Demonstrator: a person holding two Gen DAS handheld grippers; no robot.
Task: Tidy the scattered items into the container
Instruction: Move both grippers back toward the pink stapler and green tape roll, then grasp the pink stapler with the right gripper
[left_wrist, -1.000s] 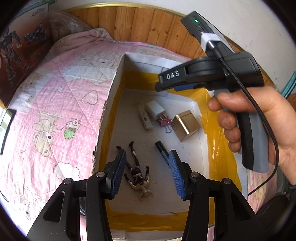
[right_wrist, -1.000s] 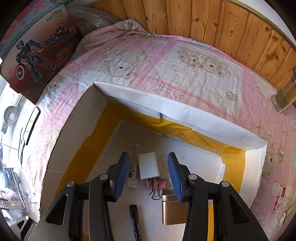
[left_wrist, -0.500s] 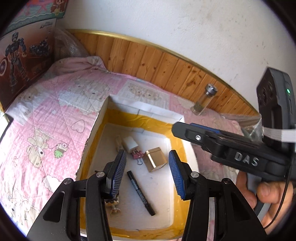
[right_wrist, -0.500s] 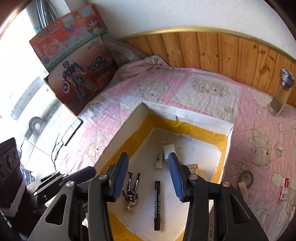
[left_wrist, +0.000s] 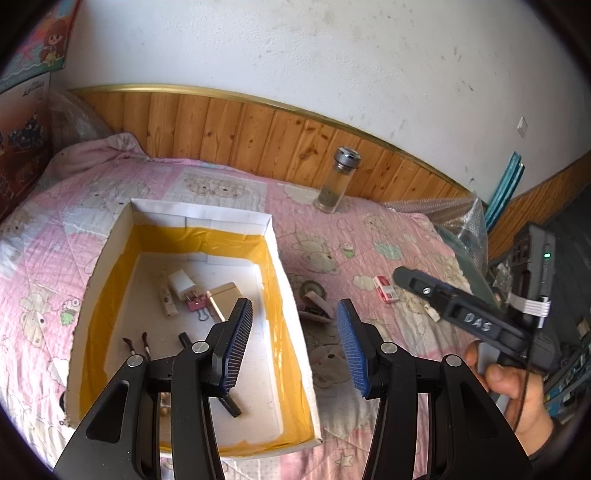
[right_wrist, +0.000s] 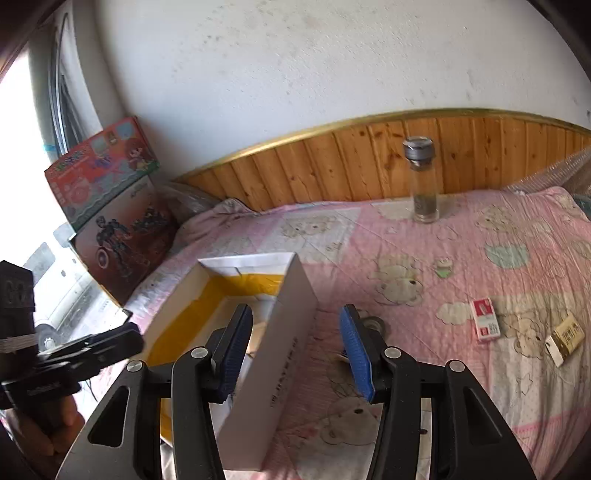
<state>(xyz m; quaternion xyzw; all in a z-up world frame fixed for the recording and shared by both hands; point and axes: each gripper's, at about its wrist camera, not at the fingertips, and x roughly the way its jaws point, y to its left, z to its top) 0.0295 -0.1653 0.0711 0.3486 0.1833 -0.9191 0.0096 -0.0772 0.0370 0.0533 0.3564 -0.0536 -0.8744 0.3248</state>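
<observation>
The white cardboard box (left_wrist: 271, 236), lined with yellow tape, lies on the pink quilt. In it are a white charger (left_wrist: 181, 284), a pink binder clip (left_wrist: 195, 304), a gold box (left_wrist: 223, 299), a toy figure (left_wrist: 136, 343) and a black marker (left_wrist: 231, 402), partly hidden by my fingers. My left gripper (left_wrist: 295, 347) hangs open and empty over the box's right wall. My right gripper (right_wrist: 295, 354) is empty, its jaws opening, above the same wall (right_wrist: 291, 332). A tape roll (right_wrist: 373, 325), a red-and-white packet (right_wrist: 485, 319) and a yellow-white packet (right_wrist: 565, 338) lie on the quilt.
A glass bottle (right_wrist: 423, 181) stands by the wooden headboard (right_wrist: 332, 173). Toy boxes (right_wrist: 110, 206) lean at the far left near a window. Bubble wrap (left_wrist: 458, 221) lies at the bed's right end. A hand (left_wrist: 517, 398) holds the right gripper's handle.
Both grippers have risen out of the box and swung right. The right one left the charger behind and its jaws have widened. The quilt's loose items have come into view.
</observation>
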